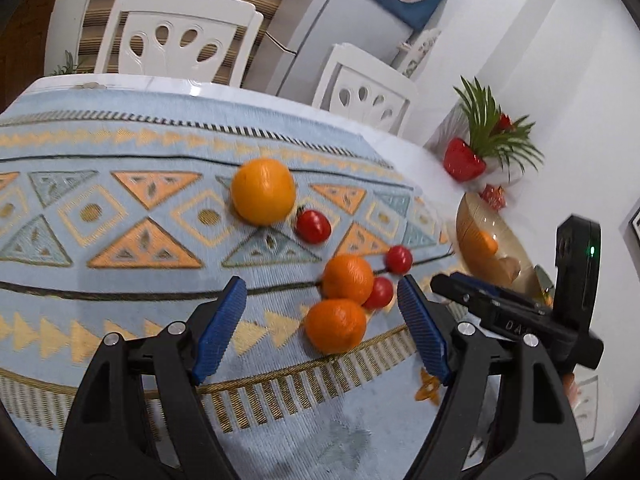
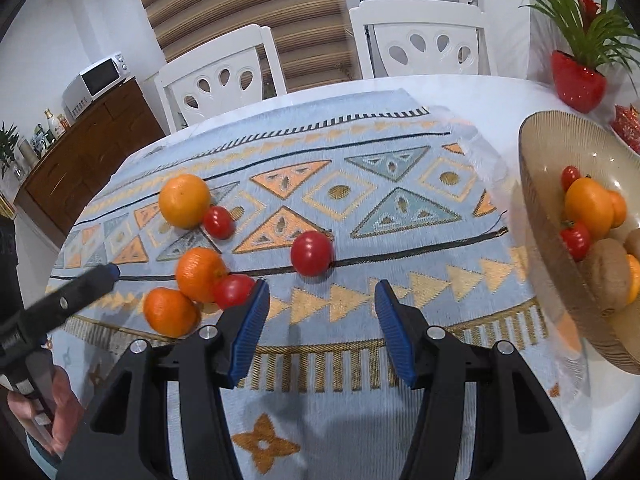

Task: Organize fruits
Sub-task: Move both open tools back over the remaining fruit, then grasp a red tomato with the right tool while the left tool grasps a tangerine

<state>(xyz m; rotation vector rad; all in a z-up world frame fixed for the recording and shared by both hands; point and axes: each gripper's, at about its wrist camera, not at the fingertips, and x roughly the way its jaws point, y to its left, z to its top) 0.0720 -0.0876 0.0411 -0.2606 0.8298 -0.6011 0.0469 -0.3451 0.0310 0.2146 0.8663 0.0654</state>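
Loose fruit lies on the patterned cloth: a large yellow-orange orange [image 1: 263,191] [image 2: 184,200], two smaller oranges [image 1: 347,279] [image 1: 335,325] and three tomatoes [image 1: 313,227] [image 1: 399,259] [image 1: 378,293]. My left gripper [image 1: 320,316] is open and empty, its jaws standing either side of the two small oranges, above them. My right gripper [image 2: 318,320] is open and empty, just short of a lone tomato [image 2: 311,253]. A ribbed amber glass bowl [image 2: 536,216] at the right holds oranges, tomatoes and kiwis.
A red strawberry-shaped pot with a green plant [image 2: 578,80] stands behind the bowl [image 1: 472,216]. Two white chairs [image 2: 224,76] [image 2: 424,40] line the table's far edge. The right gripper's body [image 1: 520,316] shows at the right of the left wrist view.
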